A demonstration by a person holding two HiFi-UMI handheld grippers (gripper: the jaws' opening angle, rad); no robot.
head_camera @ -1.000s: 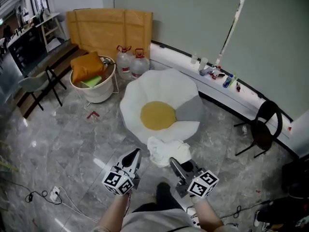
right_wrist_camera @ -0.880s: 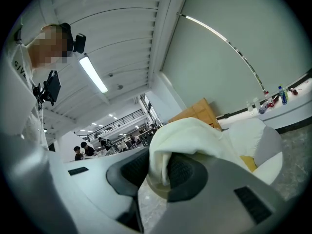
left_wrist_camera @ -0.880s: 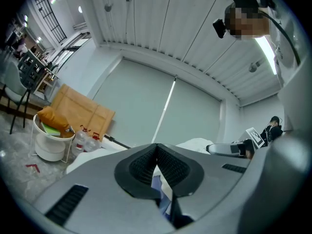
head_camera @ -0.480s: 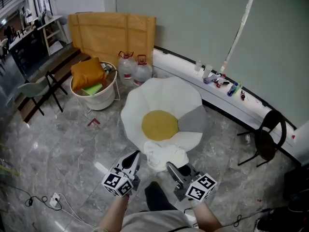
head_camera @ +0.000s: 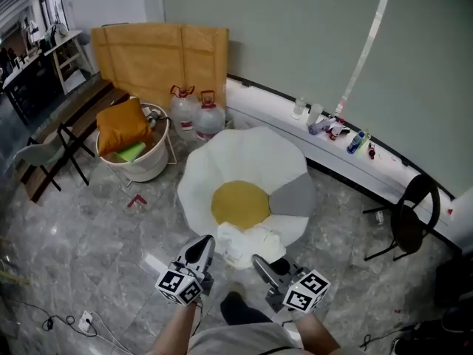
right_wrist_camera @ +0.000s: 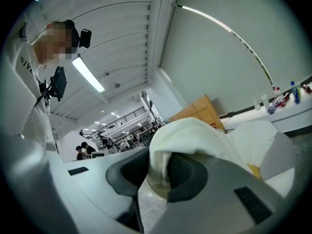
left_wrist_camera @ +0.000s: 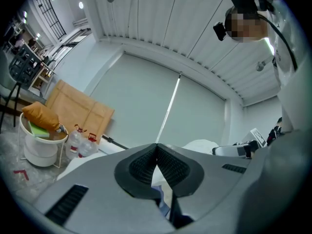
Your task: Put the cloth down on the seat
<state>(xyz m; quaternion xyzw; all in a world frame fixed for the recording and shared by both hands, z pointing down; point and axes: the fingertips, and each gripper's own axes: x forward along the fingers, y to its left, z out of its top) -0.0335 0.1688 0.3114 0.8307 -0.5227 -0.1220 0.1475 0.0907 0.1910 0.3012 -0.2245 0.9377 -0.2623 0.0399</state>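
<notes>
Cloth (head_camera: 250,242) at near edge of seat (head_camera: 244,150)

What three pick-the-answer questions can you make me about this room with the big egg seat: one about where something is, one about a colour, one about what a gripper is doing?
1. Where do the two water bottles stand?
A) on the floor next to the white tub
B) on a table
C) inside the tub

2. What colour is the round middle of the seat?
A) blue
B) red
C) yellow

3. What are the fingers of the right gripper doing?
A) standing wide open with nothing in them
B) pinching the white cloth
C) holding a bottle

Answers:
1 A: both bottles sit on the grey floor beside the tub.
2 C: the head view shows a yellow circle in the white seat.
3 B: the right gripper view shows the cloth bunched between the closed fingers.
</notes>
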